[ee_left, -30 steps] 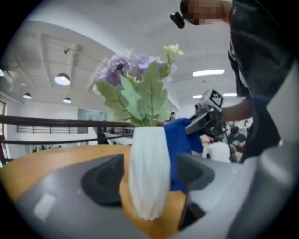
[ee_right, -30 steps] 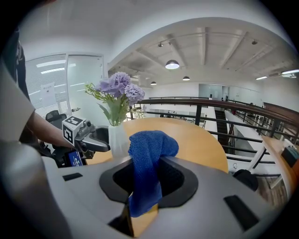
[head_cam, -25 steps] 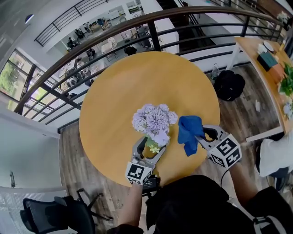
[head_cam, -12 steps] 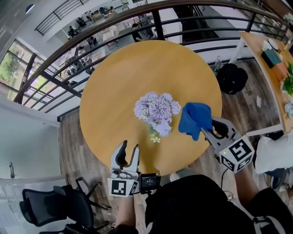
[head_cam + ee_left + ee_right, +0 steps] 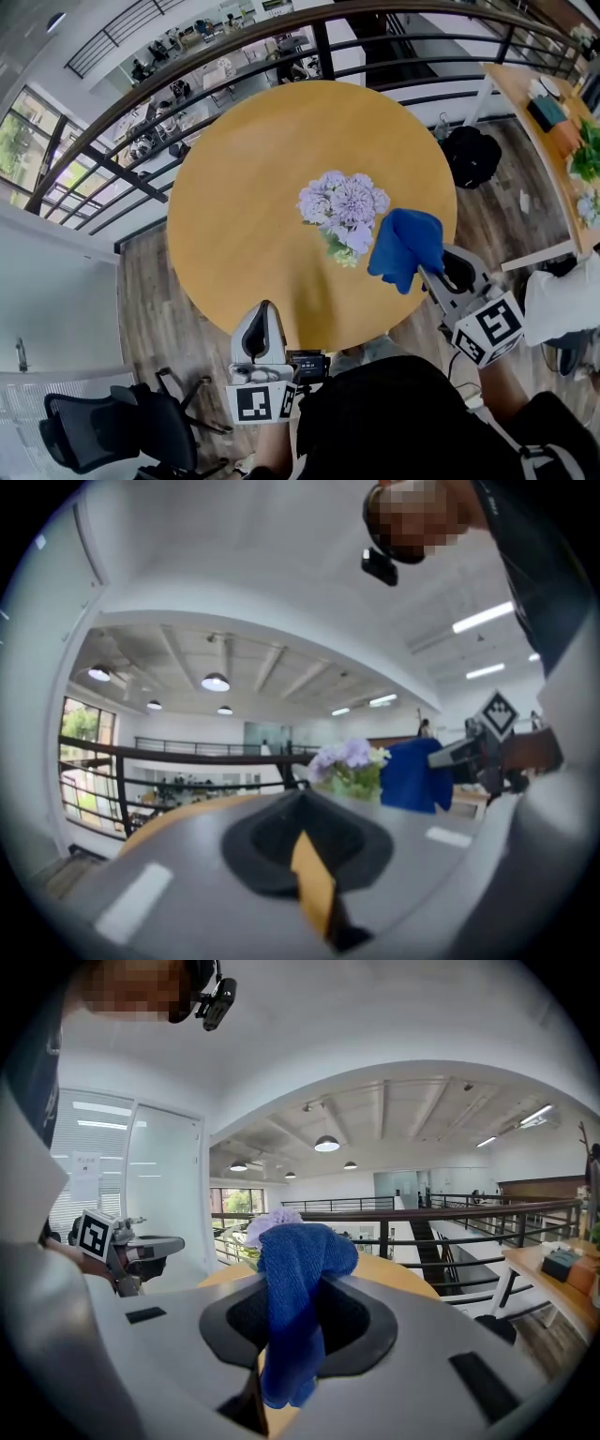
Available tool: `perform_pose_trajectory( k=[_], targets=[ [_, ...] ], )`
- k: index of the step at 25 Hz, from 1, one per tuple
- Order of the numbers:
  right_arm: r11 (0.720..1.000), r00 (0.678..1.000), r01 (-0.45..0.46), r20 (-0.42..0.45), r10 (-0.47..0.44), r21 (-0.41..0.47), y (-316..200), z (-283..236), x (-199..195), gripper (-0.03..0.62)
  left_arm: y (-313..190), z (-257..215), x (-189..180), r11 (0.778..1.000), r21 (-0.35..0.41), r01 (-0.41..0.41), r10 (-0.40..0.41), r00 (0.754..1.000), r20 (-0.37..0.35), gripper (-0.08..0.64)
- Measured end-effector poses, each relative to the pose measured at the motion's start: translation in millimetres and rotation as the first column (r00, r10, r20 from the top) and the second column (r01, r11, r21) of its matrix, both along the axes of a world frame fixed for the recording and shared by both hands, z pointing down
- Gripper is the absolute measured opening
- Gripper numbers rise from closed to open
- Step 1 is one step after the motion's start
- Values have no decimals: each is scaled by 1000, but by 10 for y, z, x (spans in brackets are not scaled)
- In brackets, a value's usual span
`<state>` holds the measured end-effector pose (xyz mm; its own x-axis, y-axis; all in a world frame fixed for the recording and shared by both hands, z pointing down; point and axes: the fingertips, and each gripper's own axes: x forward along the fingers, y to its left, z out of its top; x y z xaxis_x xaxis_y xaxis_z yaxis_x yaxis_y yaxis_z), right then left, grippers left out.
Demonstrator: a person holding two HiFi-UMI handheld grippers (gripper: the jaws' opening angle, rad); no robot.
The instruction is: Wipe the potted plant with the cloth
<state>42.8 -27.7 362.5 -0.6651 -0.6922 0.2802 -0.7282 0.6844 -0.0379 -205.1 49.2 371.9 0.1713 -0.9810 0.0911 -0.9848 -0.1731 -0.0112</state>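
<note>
The potted plant (image 5: 343, 207), with purple blooms over a small pot, stands on the round yellow table (image 5: 253, 178), right of its middle. A blue cloth (image 5: 405, 246) hangs just right of the flowers, with my right gripper (image 5: 424, 267) shut on it. In the right gripper view the cloth (image 5: 294, 1297) drapes between the jaws and the blooms (image 5: 270, 1223) show right behind it. My left gripper (image 5: 264, 307) is held over the table's near edge, well back from the plant. Its jaws have just been closing and are shut with nothing between them. The left gripper view shows the plant (image 5: 351, 766) and the cloth (image 5: 412, 776) ahead.
A black railing (image 5: 309, 23) curves behind the table. A black office chair (image 5: 112, 431) stands on the floor at lower left. A black bag (image 5: 469, 155) lies on the floor to the right, next to a wooden desk (image 5: 539, 122) with several items.
My left gripper has let go of the pot, drawn back to the table's near edge and closed. My right gripper has lifted the cloth and stays beside the flowers.
</note>
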Motion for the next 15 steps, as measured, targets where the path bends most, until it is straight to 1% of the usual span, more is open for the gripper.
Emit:
perform_pose_trajectory(
  k=[4, 9, 15],
  targets=[
    [1000, 1000, 0, -10, 0, 5, 145, -11, -129, 103, 62, -54, -98, 1000, 14, 1, 0, 1000, -25, -3],
    [1000, 1000, -4, -21, 4, 8, 282, -12, -212, 103, 132, -100, -177, 1000, 26, -11, 12, 1000, -28, -3],
    [1000, 1000, -8, -25, 8, -2, 326, 6, -272, 103, 113, -146, -207, 999, 28, -33, 34, 999, -25, -3]
  ],
)
